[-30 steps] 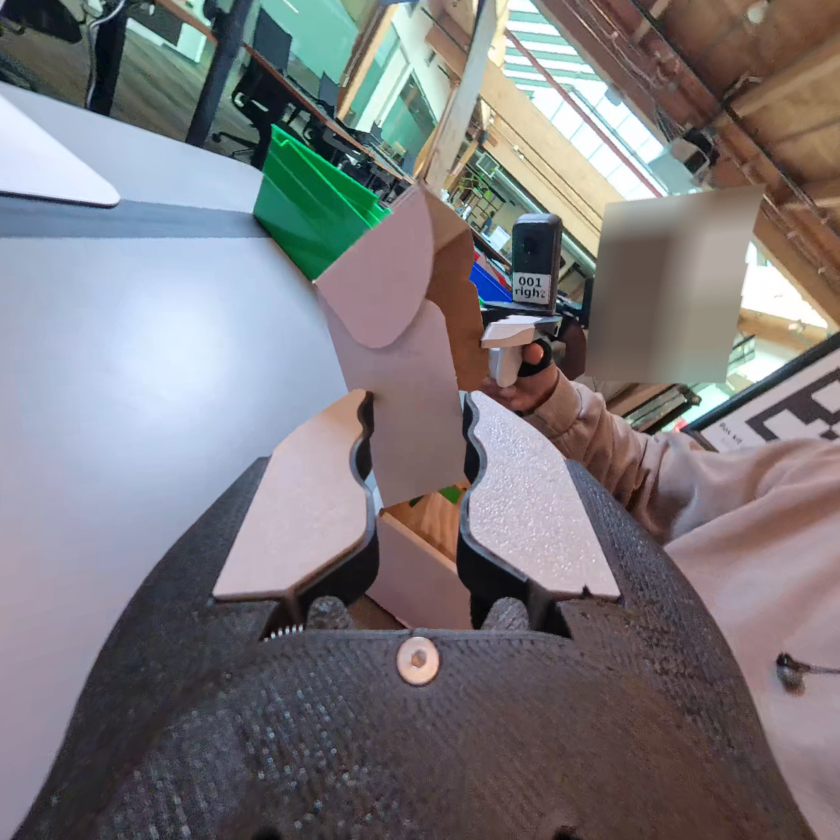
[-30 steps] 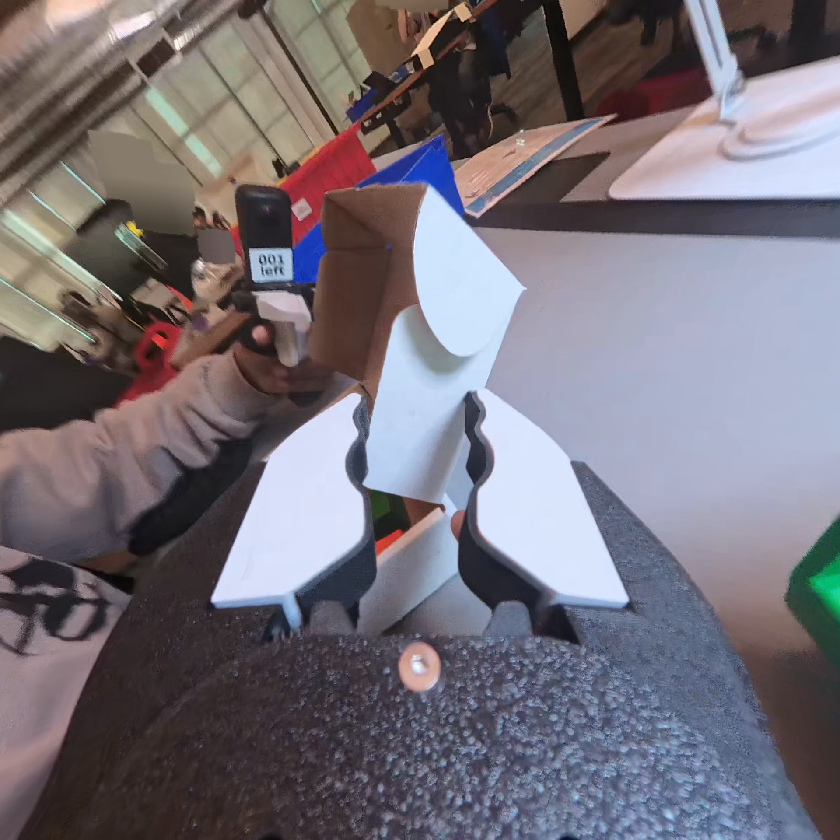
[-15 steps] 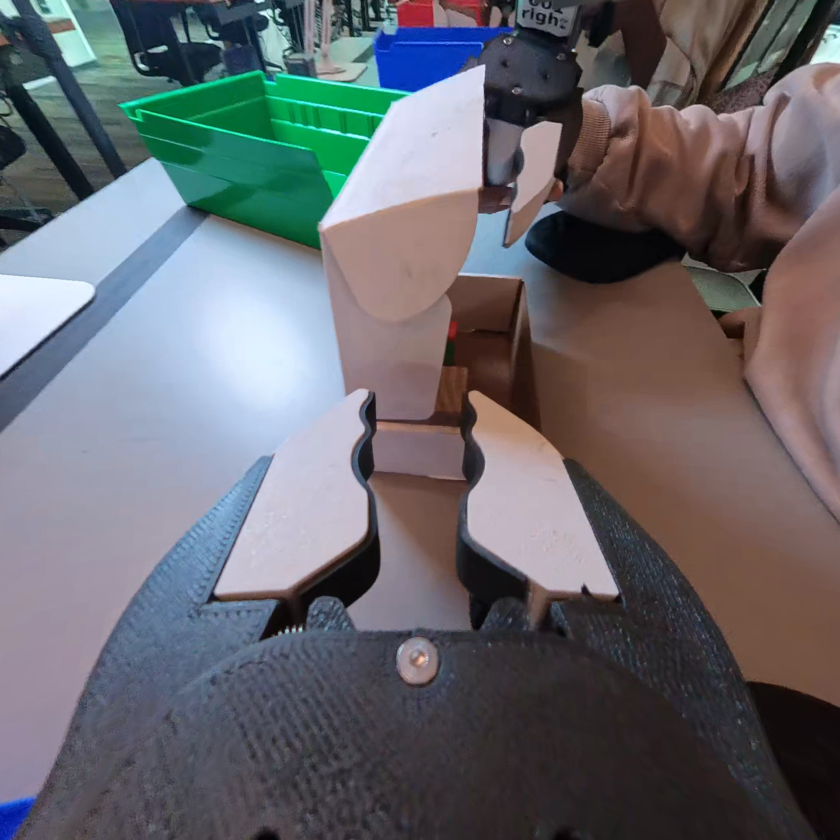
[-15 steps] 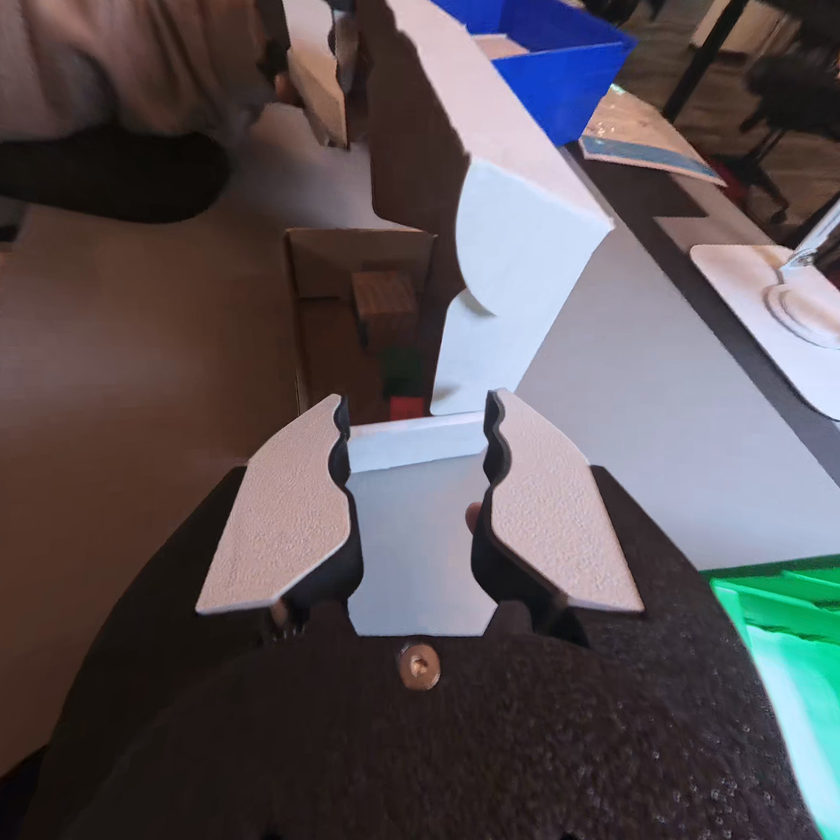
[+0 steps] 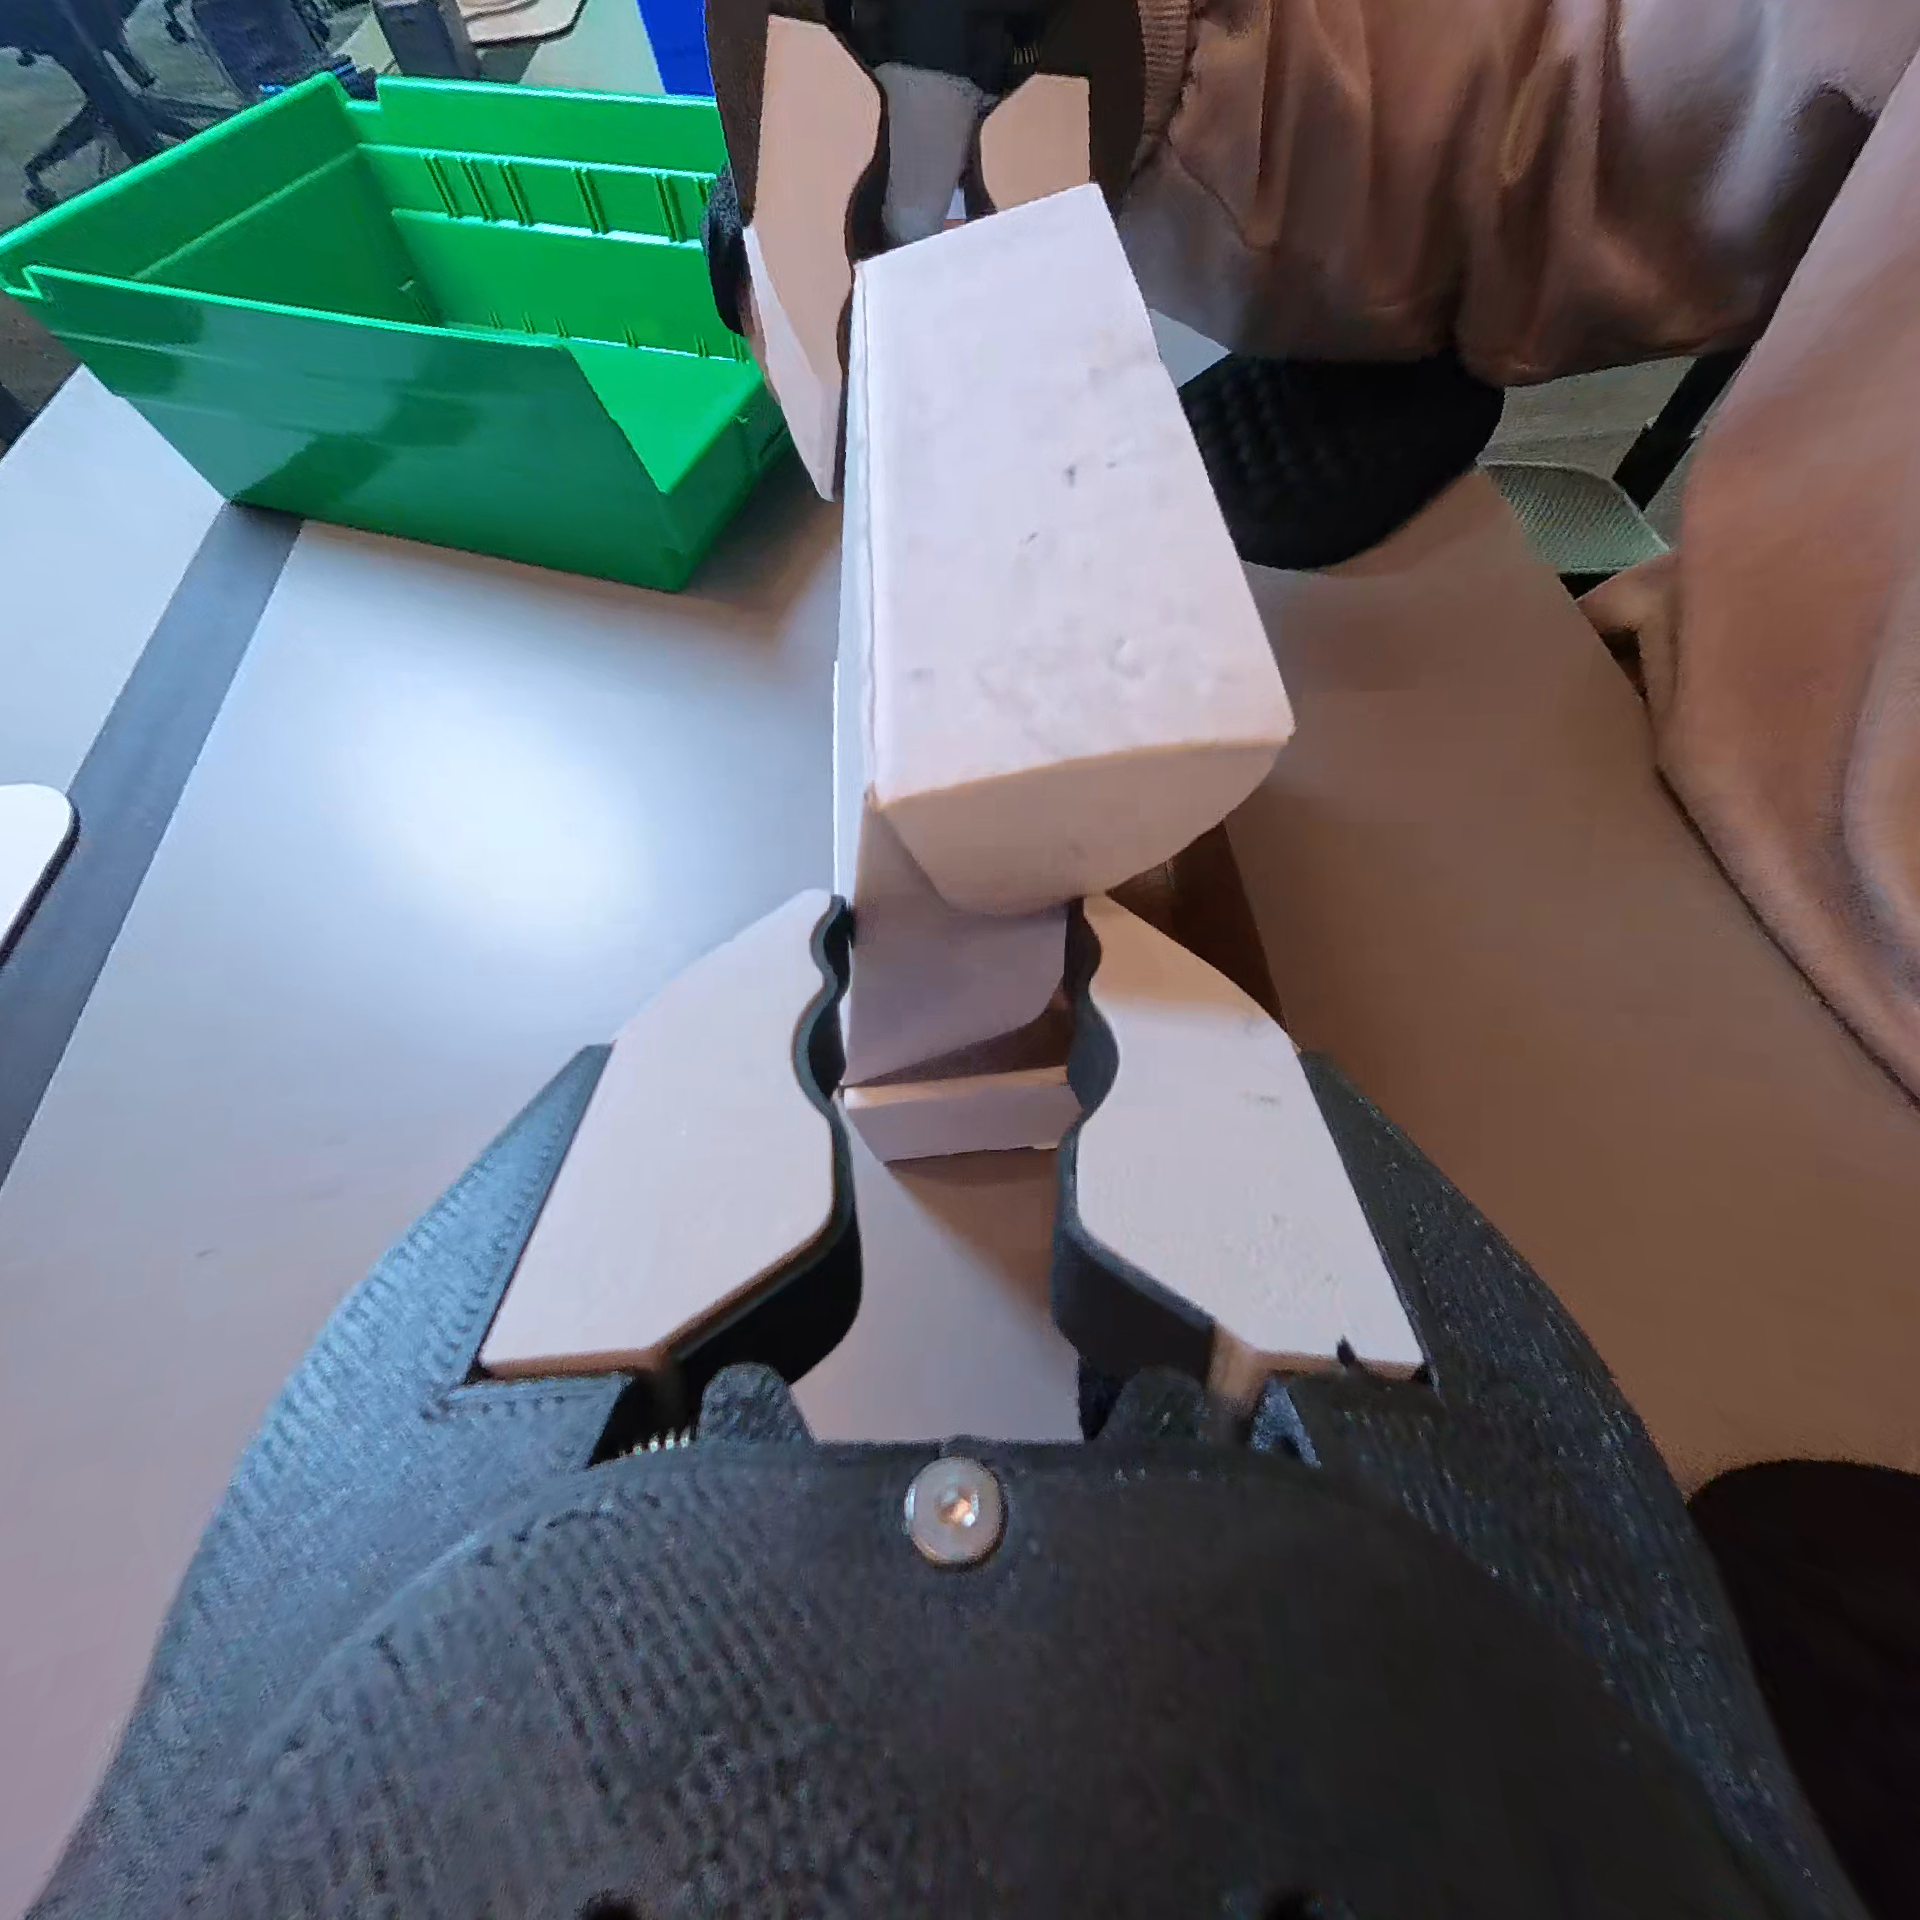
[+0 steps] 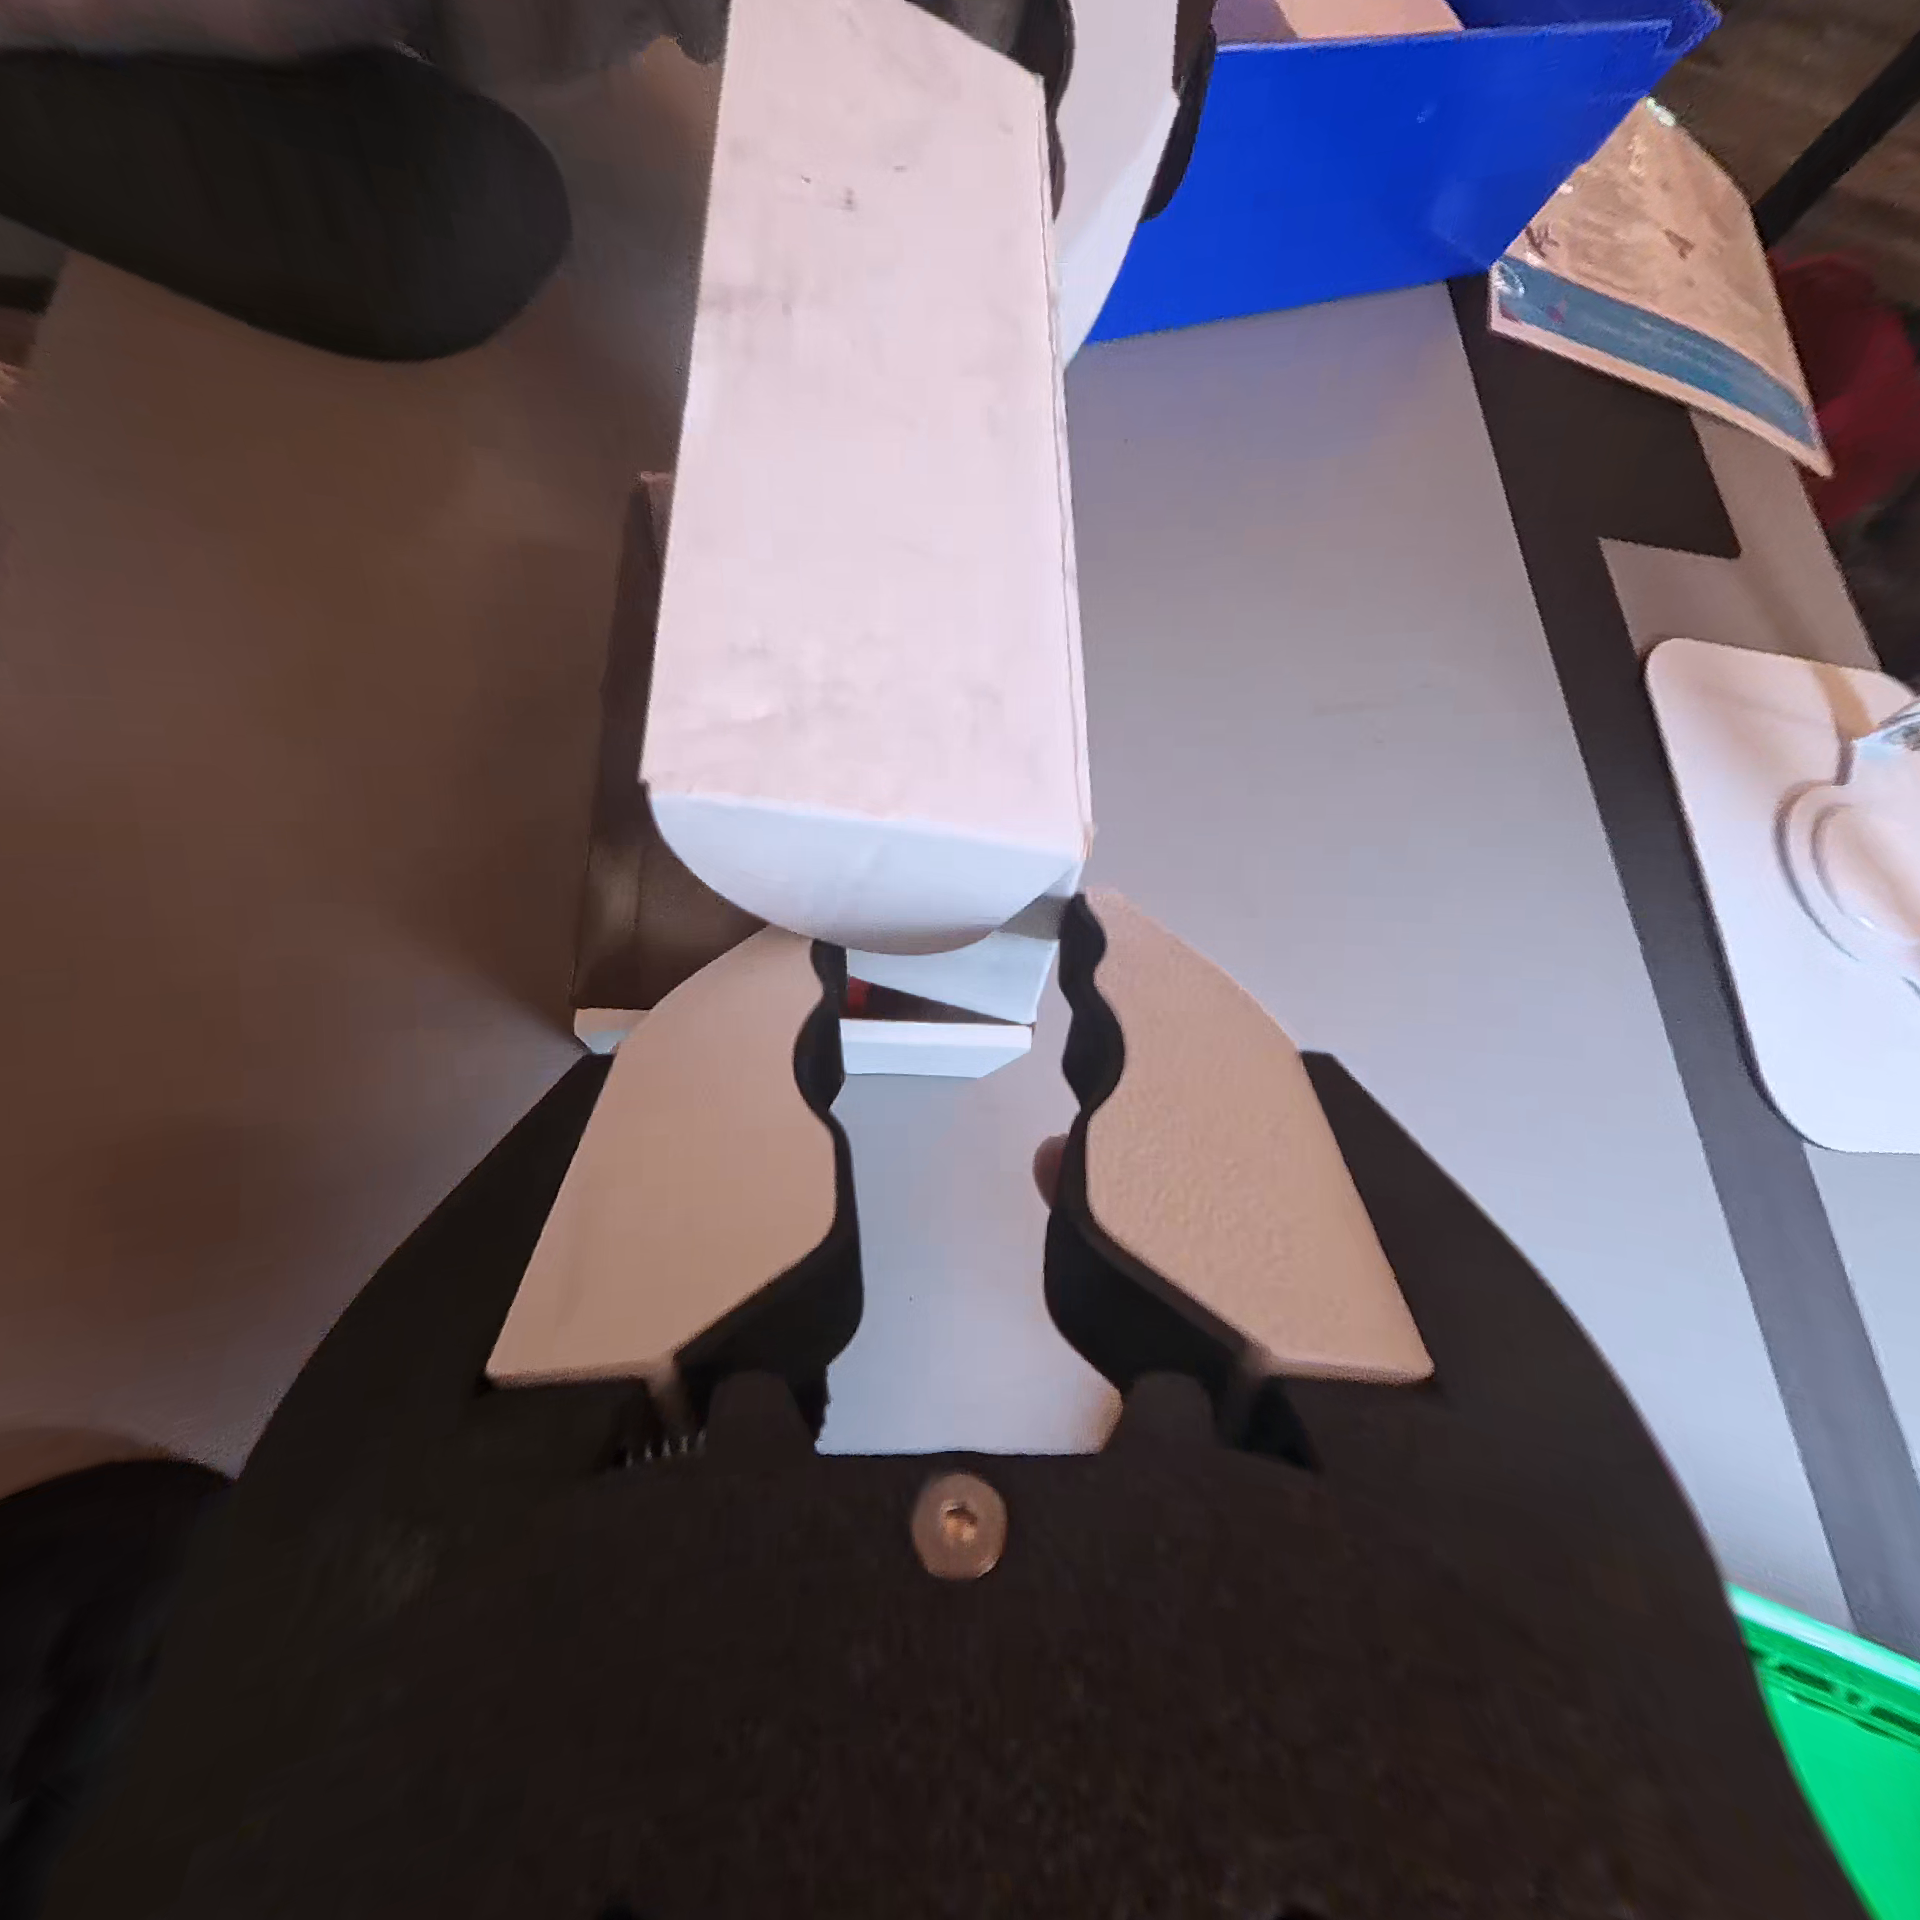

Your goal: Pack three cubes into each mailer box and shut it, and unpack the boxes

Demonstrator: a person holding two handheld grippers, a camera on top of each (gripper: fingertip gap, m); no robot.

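Observation:
A white mailer box lies on the grey table, its end wall (image 5: pixel 956 1117) just past my left fingertips. Its lid (image 5: pixel 1039 571) is folded down almost flat over the base, so the cubes are hidden. My left gripper (image 5: pixel 956 935) has the lid's end flap (image 5: pixel 956 997) between its fingertips, touching both edges. My right gripper (image 6: pixel 948 935) holds the opposite end flap (image 6: pixel 956 982) the same way, over the other end wall (image 6: pixel 925 1049). The lid (image 6: pixel 862 468) fills the right wrist view. The right gripper (image 5: pixel 920 177) also shows at the far end in the left wrist view.
A green bin (image 5: pixel 416 395) stands at the back left; its corner (image 6: pixel 1849 1704) shows by my right gripper. A blue bin (image 6: pixel 1351 177), a card (image 6: pixel 1662 260) and a white lamp base (image 6: pixel 1787 883) lie beyond. The person's sleeve (image 5: pixel 1455 187) hangs close. My right fingertips sit around 12 cm from my left ones.
The lid has swung from upright down over the box. Both grippers have tipped from looking up to looking down on it. The right jaws have narrowed onto the flap.

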